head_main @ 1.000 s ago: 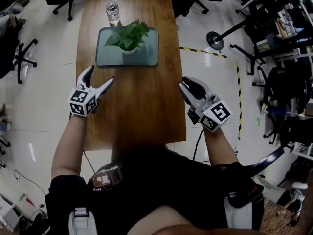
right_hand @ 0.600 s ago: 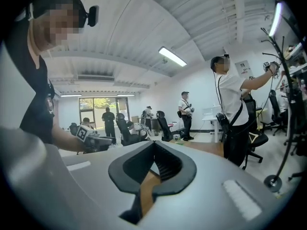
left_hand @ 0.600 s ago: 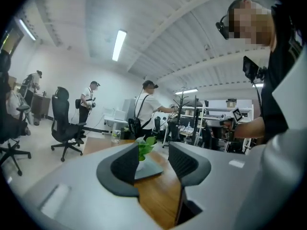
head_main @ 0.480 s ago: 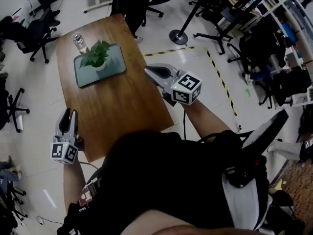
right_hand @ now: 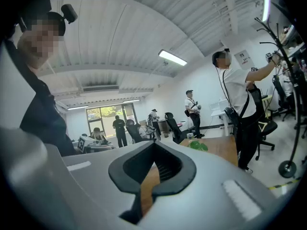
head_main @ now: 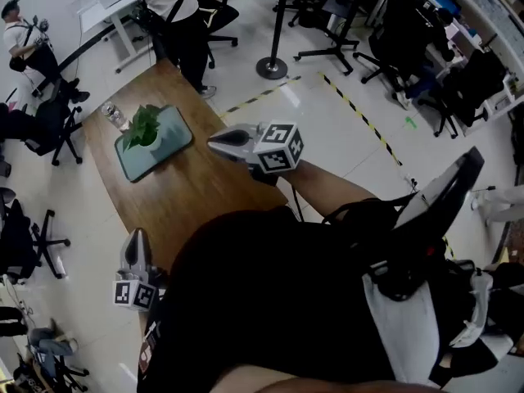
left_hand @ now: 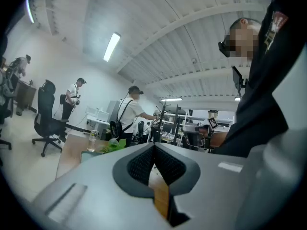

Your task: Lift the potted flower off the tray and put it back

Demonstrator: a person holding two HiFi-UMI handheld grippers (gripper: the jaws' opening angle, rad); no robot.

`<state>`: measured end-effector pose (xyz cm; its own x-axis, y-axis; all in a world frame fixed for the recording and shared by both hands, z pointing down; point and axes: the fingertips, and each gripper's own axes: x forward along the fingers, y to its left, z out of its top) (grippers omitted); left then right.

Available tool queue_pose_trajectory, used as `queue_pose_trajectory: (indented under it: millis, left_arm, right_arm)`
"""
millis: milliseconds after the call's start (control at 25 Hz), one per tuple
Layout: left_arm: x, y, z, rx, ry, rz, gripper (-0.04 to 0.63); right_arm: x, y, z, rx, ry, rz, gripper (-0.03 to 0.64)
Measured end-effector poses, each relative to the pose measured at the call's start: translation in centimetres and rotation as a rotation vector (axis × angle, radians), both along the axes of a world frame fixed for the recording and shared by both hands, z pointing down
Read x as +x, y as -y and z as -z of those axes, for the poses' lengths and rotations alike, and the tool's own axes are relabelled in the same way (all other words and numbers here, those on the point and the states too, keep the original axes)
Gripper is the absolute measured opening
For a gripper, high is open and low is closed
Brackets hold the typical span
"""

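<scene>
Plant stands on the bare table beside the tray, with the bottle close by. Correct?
Not quite. The plant stands on the tray, not on the bare table beside it; the head view shows this. The bottle is close by, as you say.
</scene>
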<state>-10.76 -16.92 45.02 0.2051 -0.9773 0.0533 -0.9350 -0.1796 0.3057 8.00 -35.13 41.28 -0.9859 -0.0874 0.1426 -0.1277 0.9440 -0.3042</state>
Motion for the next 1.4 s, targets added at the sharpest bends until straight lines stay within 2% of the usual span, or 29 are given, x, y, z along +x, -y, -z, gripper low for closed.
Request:
queue_pose_trajectory:
  millis: [480, 880, 1400]
  left_arm:
    - [0.6, -1.3, 0.7, 0.033, 0.018, 0.034, 0.002]
    - [-0.3, -1.6, 0.5, 0.048, 0.017, 0.039, 0.002]
    - [-0.2, -1.8, 0.9, 0.023, 0.014, 0.068, 0.002]
  right_arm:
    - [1.6, -1.6, -0.4, 0.037, -0.012, -0.024, 0.011]
    - [0.5, -1.3, 0.6, 0.044, 0.006, -0.001, 0.011]
    - [-0.4, -1.7, 0.3, 0.054, 0.004, 0.045, 0.011]
